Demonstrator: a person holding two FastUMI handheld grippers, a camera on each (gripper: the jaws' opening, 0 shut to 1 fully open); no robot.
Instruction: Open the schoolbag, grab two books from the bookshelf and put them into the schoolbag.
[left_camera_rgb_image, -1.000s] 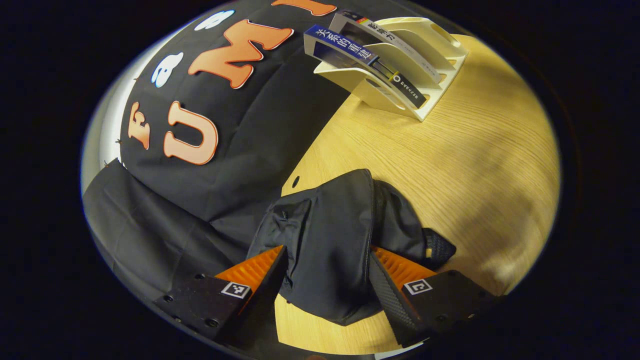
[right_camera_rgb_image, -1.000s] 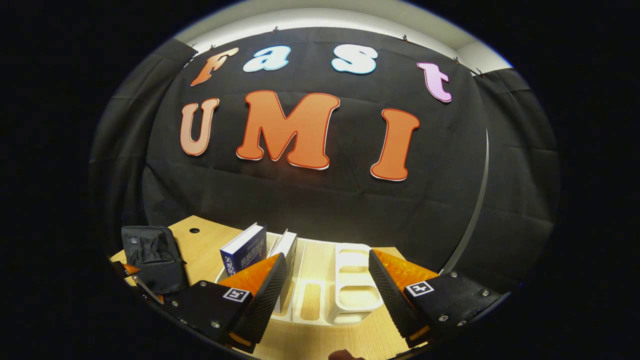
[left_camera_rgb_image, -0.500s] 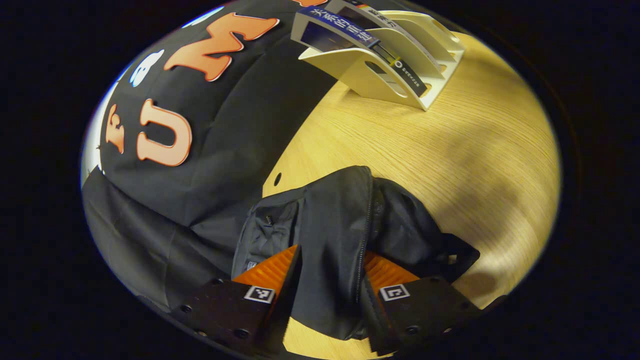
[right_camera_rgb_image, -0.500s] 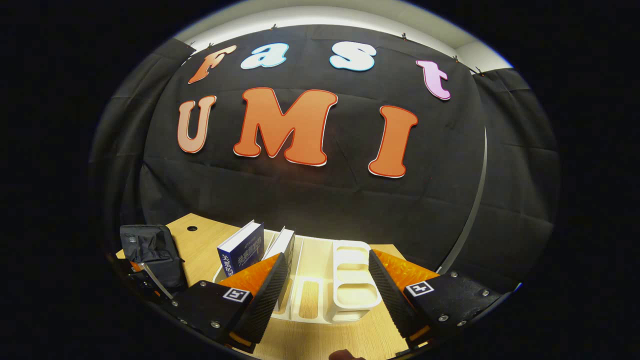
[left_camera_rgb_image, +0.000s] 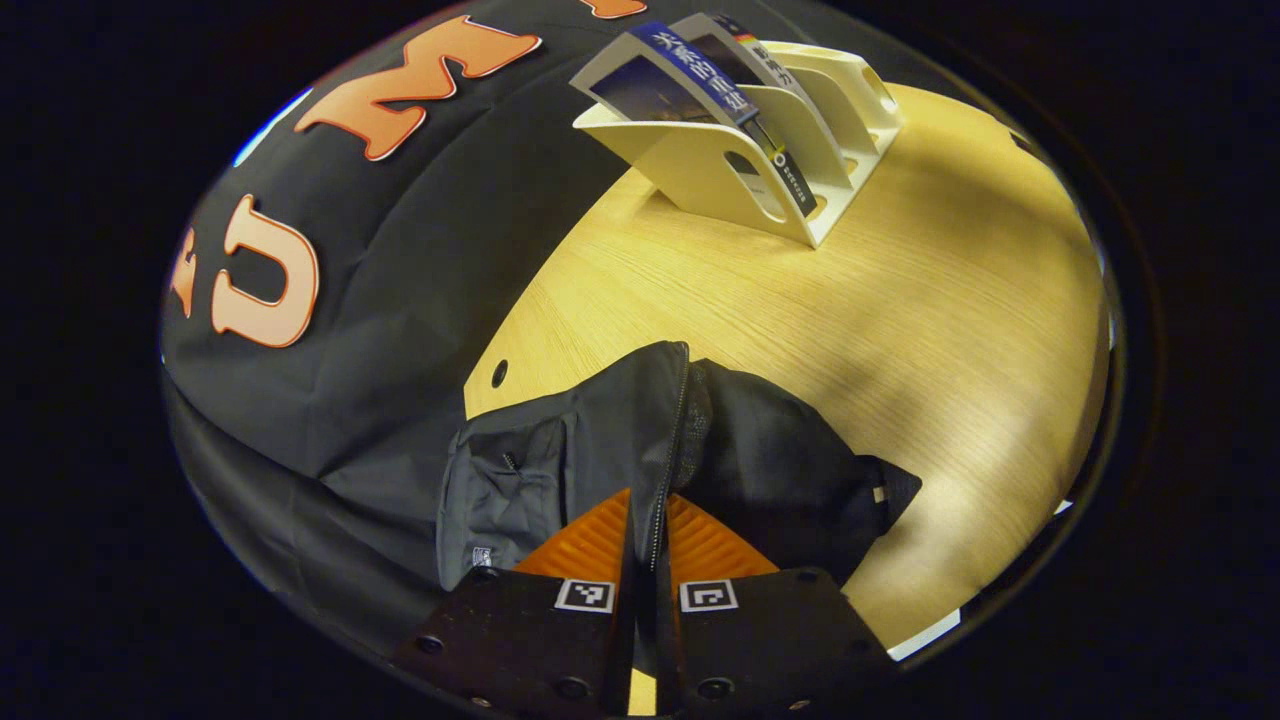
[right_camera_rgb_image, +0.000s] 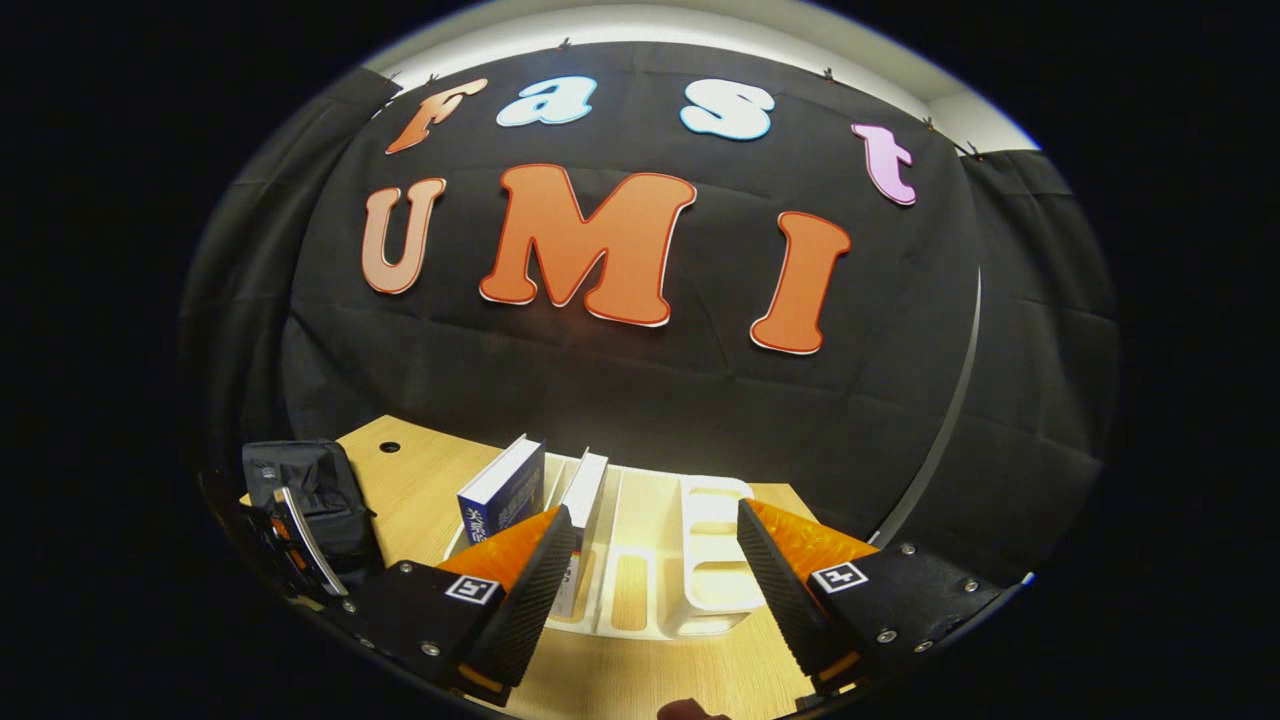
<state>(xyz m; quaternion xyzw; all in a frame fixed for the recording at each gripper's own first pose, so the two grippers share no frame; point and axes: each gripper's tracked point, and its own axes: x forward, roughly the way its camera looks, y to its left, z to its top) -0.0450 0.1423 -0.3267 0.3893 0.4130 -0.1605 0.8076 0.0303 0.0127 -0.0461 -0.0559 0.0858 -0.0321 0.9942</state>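
The left gripper (left_camera_rgb_image: 645, 520) ends in two wedge-shaped fingers (left_camera_rgb_image: 590, 535) with ribbed inner faces, each set on a dark block body. Each block carries a small square black-and-white marker on top and round screw heads near its lower edge. The right gripper (right_camera_rgb_image: 650, 560) has the same build: two wedge fingers (right_camera_rgb_image: 520, 560) with finely ribbed edges, dark block mounts studded with shiny screws, and one square black-and-white marker on each block.

Schoolbag (left_camera_rgb_image: 600, 450) zipper pull — hidden between jaws.
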